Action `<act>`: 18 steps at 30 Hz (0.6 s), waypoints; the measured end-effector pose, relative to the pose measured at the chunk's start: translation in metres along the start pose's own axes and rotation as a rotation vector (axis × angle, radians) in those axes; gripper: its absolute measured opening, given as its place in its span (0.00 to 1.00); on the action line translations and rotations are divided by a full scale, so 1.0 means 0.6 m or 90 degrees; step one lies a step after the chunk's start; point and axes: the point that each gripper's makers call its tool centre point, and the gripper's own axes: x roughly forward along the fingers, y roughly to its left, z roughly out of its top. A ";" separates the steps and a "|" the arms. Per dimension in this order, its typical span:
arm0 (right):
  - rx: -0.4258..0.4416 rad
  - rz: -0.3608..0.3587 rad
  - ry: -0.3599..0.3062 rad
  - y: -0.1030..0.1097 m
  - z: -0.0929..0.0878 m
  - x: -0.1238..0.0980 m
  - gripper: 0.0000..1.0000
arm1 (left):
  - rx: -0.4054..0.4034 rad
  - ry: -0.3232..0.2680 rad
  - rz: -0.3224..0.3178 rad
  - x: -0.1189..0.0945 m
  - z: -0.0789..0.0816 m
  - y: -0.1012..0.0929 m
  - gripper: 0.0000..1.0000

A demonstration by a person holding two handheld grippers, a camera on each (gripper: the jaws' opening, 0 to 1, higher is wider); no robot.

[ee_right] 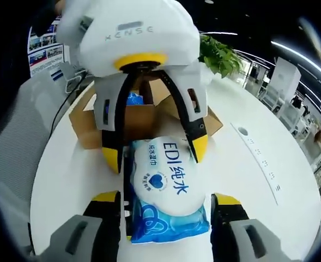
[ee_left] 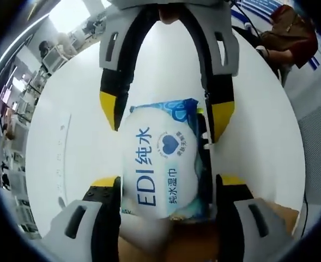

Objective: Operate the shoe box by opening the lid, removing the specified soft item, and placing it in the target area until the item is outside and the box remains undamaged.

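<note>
Both your grippers, left [ee_left: 168,188] and right [ee_right: 165,202], flank one wet-wipes pack [ee_right: 165,188], jaws spread beside it. Open white table [ee_right: 269,218] surrounds it; the cardboard box [ee_right: 138,123] sits just beyond.

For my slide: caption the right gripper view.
Two hand-held grippers flank a wet-wipes pack on the white table, open cardboard box behind.
</note>
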 end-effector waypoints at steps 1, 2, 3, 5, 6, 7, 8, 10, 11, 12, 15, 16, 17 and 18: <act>0.002 -0.001 0.000 0.001 0.000 -0.002 0.66 | -0.004 -0.004 0.000 -0.003 0.001 -0.001 0.73; 0.004 -0.003 0.002 0.002 0.001 -0.005 0.66 | -0.009 -0.007 0.000 -0.007 0.001 -0.001 0.73; 0.006 -0.005 0.003 0.003 0.001 -0.007 0.67 | -0.012 -0.010 0.001 -0.010 0.001 -0.001 0.74; 0.011 -0.008 0.007 0.005 0.000 -0.012 0.69 | -0.019 -0.015 0.003 -0.018 0.000 -0.001 0.75; 0.015 -0.012 0.009 0.006 0.002 -0.016 0.69 | -0.023 -0.020 0.005 -0.023 0.000 -0.001 0.75; 0.018 -0.014 0.010 0.007 0.002 -0.019 0.70 | -0.026 -0.021 0.006 -0.026 -0.001 0.000 0.76; 0.020 -0.017 0.011 0.006 0.003 -0.021 0.71 | -0.030 -0.023 0.006 -0.029 -0.002 0.000 0.76; 0.026 -0.021 0.009 0.007 0.006 -0.028 0.72 | -0.043 -0.034 0.008 -0.038 -0.001 0.000 0.77; 0.029 -0.026 0.010 0.007 0.007 -0.032 0.72 | -0.045 -0.035 0.009 -0.042 -0.001 0.000 0.78; 0.031 -0.029 0.011 0.008 0.007 -0.034 0.73 | -0.048 -0.040 0.012 -0.047 -0.001 0.000 0.78; 0.038 -0.037 0.015 0.010 0.010 -0.043 0.77 | -0.054 -0.047 0.012 -0.057 -0.002 -0.003 0.80; 0.039 -0.039 0.017 0.011 0.011 -0.045 0.78 | -0.054 -0.048 0.012 -0.061 -0.003 -0.005 0.81; 0.040 -0.041 0.019 0.013 0.012 -0.048 0.78 | -0.055 -0.049 0.012 -0.064 -0.004 -0.007 0.82; 0.041 -0.043 0.019 0.015 0.013 -0.050 0.78 | -0.057 -0.049 0.012 -0.066 -0.005 -0.009 0.83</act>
